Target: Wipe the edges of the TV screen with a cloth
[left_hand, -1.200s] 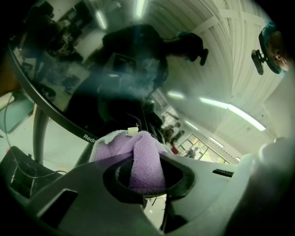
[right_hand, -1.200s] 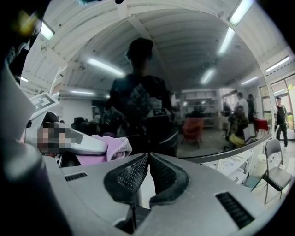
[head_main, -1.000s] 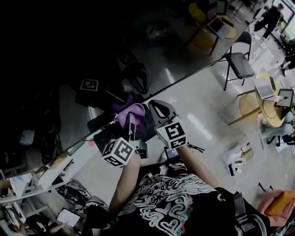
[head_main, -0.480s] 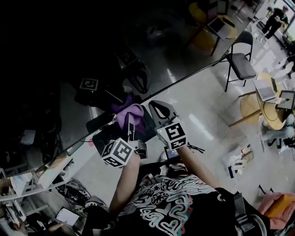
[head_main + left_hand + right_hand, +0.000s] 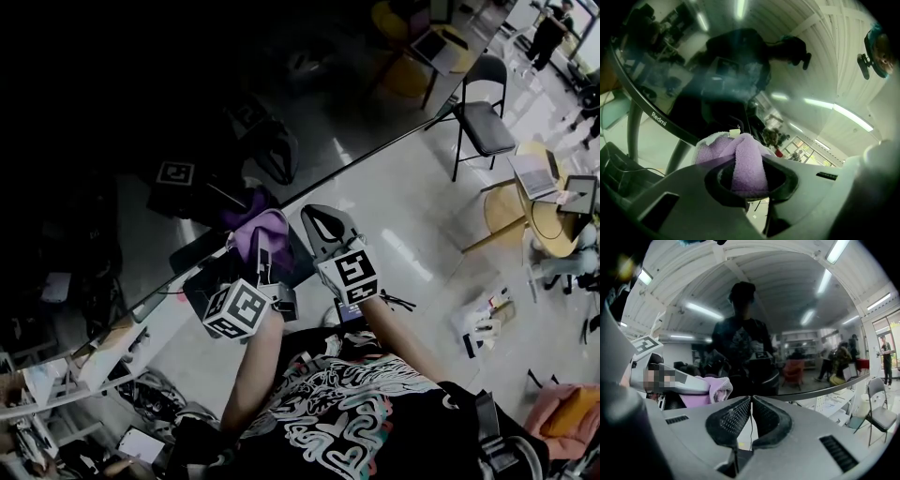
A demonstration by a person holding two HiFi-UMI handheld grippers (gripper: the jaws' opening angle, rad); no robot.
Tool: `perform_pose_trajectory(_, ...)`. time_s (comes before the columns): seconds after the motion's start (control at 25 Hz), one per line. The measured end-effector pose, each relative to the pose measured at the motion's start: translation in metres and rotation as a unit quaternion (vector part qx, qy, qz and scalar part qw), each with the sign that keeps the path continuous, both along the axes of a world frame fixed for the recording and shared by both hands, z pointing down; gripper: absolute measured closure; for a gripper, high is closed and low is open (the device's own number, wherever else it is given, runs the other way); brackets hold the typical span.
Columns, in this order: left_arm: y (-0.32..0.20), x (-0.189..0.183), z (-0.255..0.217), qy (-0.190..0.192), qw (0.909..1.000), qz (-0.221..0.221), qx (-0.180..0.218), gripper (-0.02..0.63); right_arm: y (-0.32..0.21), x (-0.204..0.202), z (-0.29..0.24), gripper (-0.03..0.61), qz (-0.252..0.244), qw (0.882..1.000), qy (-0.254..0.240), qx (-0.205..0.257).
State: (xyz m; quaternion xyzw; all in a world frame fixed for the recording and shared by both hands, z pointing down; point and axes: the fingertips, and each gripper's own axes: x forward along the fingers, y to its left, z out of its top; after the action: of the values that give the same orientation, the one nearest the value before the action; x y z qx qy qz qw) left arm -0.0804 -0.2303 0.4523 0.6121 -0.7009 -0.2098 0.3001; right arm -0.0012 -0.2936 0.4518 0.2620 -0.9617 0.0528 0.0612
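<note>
**Left gripper holds cloth at lower edge of TV screen; right gripper closed and empty**

- Left gripper: jaws clamped on a purple cloth. In the left gripper view a fold of the cloth runs down between the two pads, and the rest bunches out above the jaw tips.
- Cloth sits at the lower edge of the TV screen. From the head view it appears to lie against the edge, but actual contact cannot be confirmed.
- Screen is dark and glossy and mirrors the room. Its thin black bezel runs diagonally across the head view. In the left gripper view the bezel curves past just above the cloth and carries the word "Redmi".
- Right gripper: just beside the left one, also near the bezel. The right gripper view shows its jaws pressed together with nothing between them. The cloth shows to their left, in the other gripper.
- Surroundings: a black chair stands on the pale floor beyond the screen. A round yellow table carrying laptops stands further right.
</note>
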Motion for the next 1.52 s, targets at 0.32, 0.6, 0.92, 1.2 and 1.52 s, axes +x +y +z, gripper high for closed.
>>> perform_pose_trajectory(0.32,-0.015,0.015,0.001,-0.005,1.0000,0.007,-0.003,0.546,-0.012,0.020,0.002,0.543,0.009,1.000,-0.009,-0.008)
perform_pose_trajectory(0.6,-0.026,0.023,0.002,-0.004,0.9999,0.014,-0.003,0.547,-0.018,0.031,0.002,0.543,0.020,1.000,-0.008,-0.008)
perform_pose_trajectory(0.92,-0.029,0.026,0.003,-0.002,0.9998,0.018,-0.002,0.547,-0.020,0.040,0.004,0.543,0.030,0.999,-0.007,-0.010)
perform_pose_trajectory(1.2,-0.034,0.026,0.002,0.001,0.9998,0.021,0.000,0.546,-0.023,0.041,0.004,0.543,0.035,0.999,-0.006,-0.012)
perform_pose_trajectory(1.52,-0.043,0.036,0.004,0.000,0.9998,0.022,0.000,0.546,-0.027,0.060,0.004,0.543,0.044,0.999,-0.008,-0.014)
